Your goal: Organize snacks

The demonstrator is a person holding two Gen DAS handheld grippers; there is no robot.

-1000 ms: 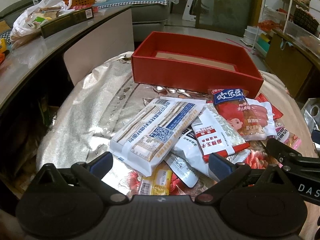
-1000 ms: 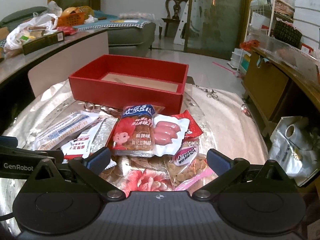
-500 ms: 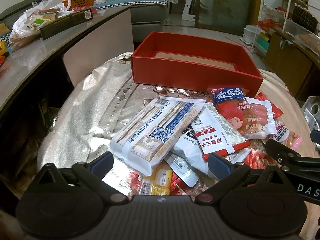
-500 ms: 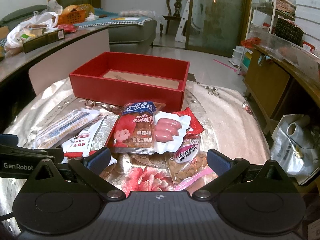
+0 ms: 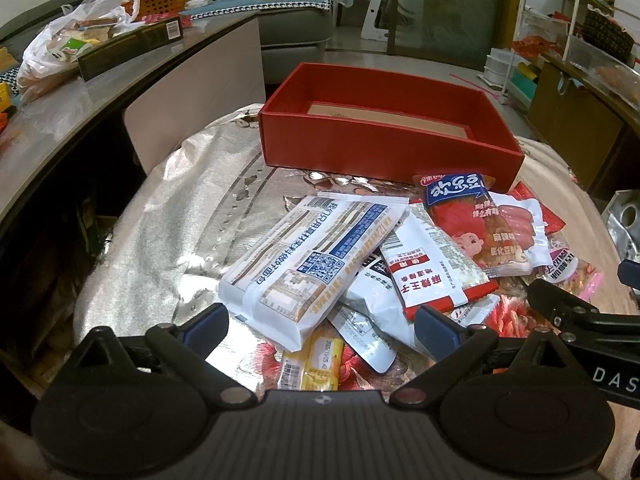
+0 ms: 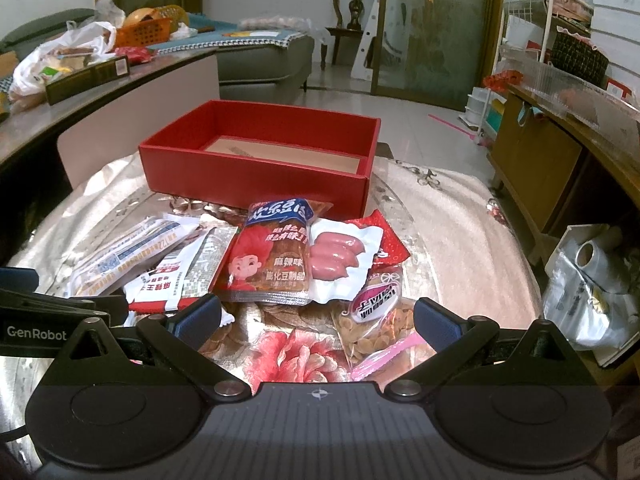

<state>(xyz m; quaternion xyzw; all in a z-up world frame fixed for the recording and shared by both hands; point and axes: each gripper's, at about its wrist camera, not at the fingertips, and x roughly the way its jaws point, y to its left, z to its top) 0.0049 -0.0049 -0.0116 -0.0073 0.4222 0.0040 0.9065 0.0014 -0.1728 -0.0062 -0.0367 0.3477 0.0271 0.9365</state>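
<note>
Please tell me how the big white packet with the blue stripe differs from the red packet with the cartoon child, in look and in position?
The white packet is long, mostly white with a blue band and a QR code; the red packet is shorter, red with a blue top and a cartoon face. The white packet lies on the left of the pile, far from the red box; the red packet lies on the right, its top close to that box. Both lie flat, ungripped.

Snack pile (image 5: 360,264) lies before the open-topped red box (image 5: 384,148).
</note>
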